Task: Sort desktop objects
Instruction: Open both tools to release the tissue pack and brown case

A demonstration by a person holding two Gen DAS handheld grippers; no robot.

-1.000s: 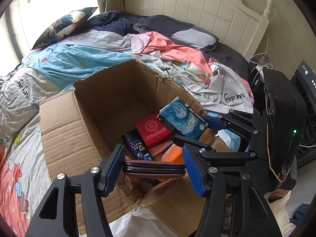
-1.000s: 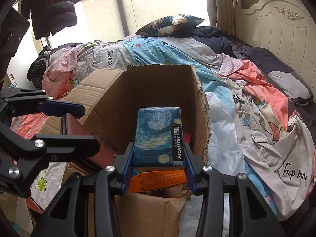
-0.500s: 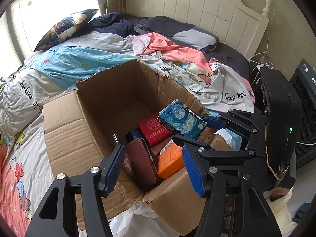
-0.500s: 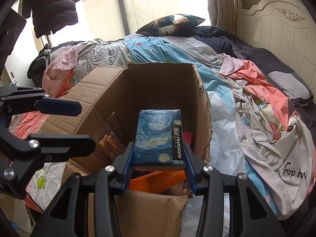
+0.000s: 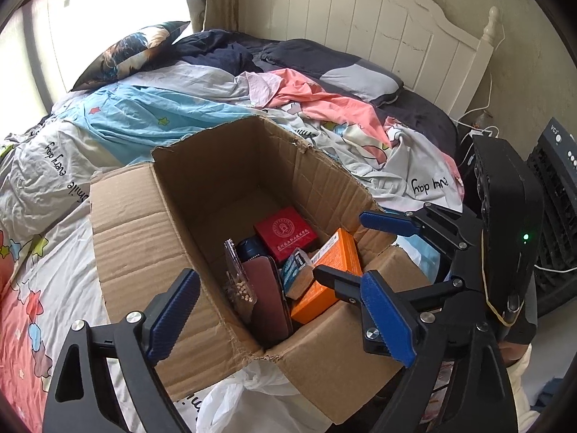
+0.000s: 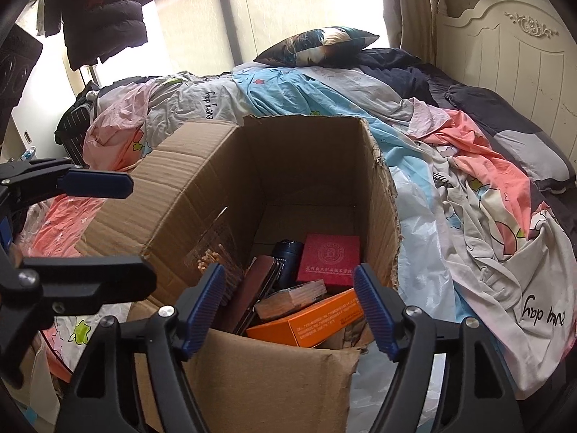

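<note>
Dropped my starry tissue pack flat into corrugated cardboard box, leather wallet on edge, long axis toward me, both grippers opening, empty.

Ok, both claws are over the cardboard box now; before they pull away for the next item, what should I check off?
1. Left claw holds nothing: ok, its jaws are opening with nothing pressed between the pads.
2. Right claw holds nothing: ok, jaws opening, nothing gripped.
3. Brown wallet inside the cardboard box: ok, it stands on edge against the near corner.
4. Starry blue packet inside the box: ok, tilted between the wallet and the orange box.
5. Nothing sticks up past the box rim: ok.
6. Box upright and stable on the bed: cannot tell; a white plastic bag lies under its near corner.
</note>
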